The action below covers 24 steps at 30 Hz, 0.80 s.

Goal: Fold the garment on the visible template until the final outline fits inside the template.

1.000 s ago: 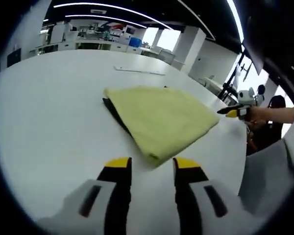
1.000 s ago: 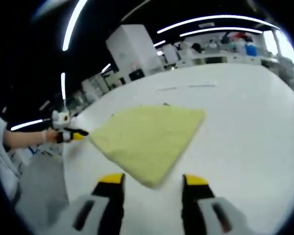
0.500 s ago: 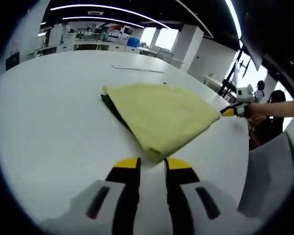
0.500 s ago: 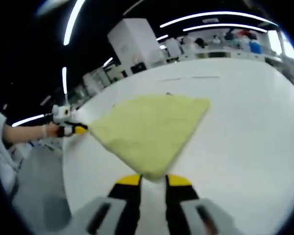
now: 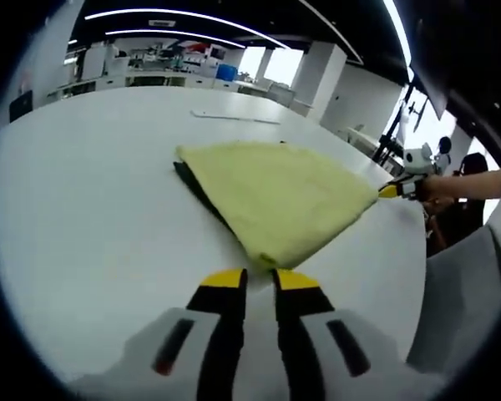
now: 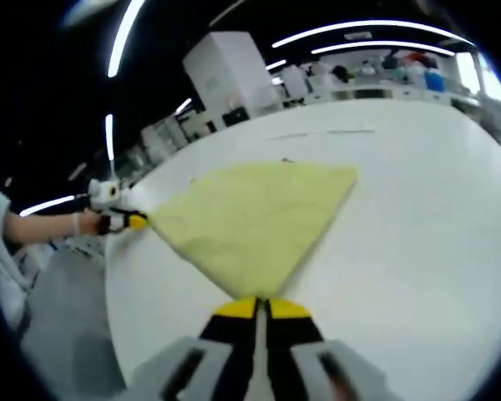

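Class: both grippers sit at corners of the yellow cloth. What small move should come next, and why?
Probably lift both corners together and carry them across for a fold. The left gripper and right gripper each look closed on a near corner of the cloth, which lies flat on the table.

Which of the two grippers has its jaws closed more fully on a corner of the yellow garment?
The right gripper: its jaws almost meet on the yellow garment. The left gripper shows a slightly wider gap.

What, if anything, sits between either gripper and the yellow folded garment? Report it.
Nothing visible. The right gripper is shut on a corner of the yellow folded garment, and the left gripper has closed at another corner on the white table.
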{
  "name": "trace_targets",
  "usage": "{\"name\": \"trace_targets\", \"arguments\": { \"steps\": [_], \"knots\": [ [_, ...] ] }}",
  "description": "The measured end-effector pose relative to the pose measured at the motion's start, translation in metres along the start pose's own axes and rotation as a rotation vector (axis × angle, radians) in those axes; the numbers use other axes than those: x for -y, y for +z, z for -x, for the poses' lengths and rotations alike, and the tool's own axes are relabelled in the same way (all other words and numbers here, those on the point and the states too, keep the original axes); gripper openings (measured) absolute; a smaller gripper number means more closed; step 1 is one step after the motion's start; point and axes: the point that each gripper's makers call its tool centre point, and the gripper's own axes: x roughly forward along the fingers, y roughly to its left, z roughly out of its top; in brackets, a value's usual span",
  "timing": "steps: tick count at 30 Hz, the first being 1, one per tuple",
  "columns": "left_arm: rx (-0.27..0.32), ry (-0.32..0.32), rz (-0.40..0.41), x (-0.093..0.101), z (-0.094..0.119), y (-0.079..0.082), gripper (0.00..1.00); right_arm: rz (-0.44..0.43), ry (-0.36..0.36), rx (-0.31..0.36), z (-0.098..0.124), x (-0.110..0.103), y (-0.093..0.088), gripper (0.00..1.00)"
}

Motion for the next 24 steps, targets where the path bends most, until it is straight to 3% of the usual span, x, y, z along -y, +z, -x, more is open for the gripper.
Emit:
{"name": "trace_targets", "arguments": {
  "steps": [4,8,20,24],
  "knots": [
    [0.024,-0.021,0.006,0.005,0.001,0.006,0.11,-0.006,-0.001,0.003,0.0,0.0,0.0,0.0],
    [0.02,-0.029,-0.005,0.006,0.001,0.006,0.0,-0.008,-0.001,0.004,0.0,-0.001,0.0,0.0],
    [-0.023,-0.018,-0.075,-0.006,0.009,-0.003,0.0,-0.004,-0.013,0.015,0.007,0.004,0.005,0.0],
    [-0.049,-0.028,-0.097,-0.001,0.011,-0.007,0.0,-0.001,-0.017,0.007,0.01,0.004,0.004,0.0]
  ]
}}
